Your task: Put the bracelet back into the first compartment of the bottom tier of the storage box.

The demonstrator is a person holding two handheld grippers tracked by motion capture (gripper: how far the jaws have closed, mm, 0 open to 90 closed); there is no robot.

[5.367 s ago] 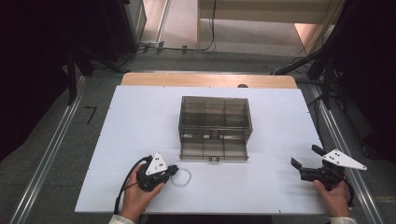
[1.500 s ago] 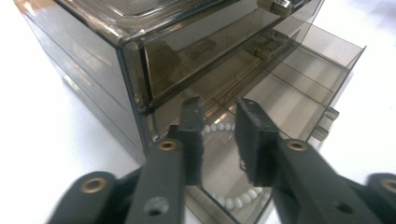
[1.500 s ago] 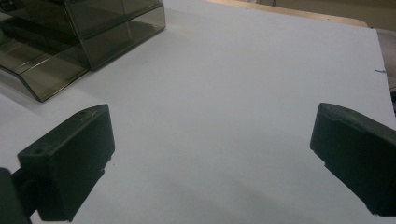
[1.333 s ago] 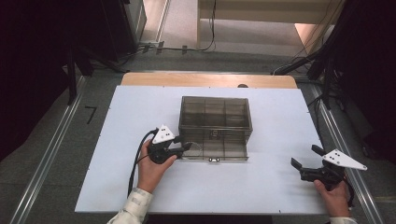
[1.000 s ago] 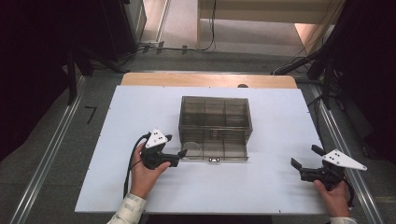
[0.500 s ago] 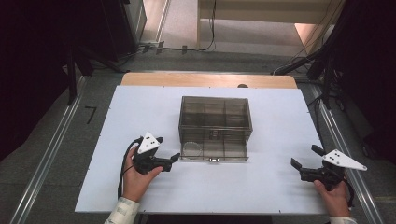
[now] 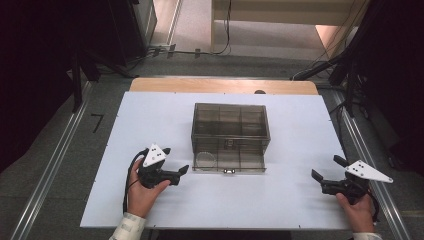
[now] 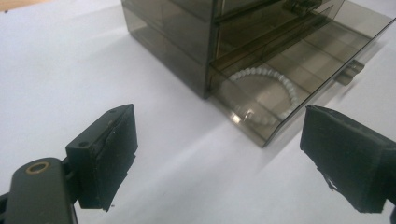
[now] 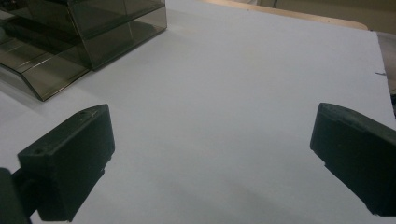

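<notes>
White desk (image 7: 150, 120), smoked clear box (image 7: 230, 131) at its centre, bottom drawer (image 7: 235, 161) pulled out toward the near edge. Left gripper (image 7: 174, 163) sits just off the drawer's left front corner, jaws wide, nothing in them. Right gripper (image 7: 327, 168) is well apart near the right edge, jaws wide too, empty. White bead bracelet (image 8: 266, 95) lies flat in the drawer's left compartment, clear of both grippers.
</notes>
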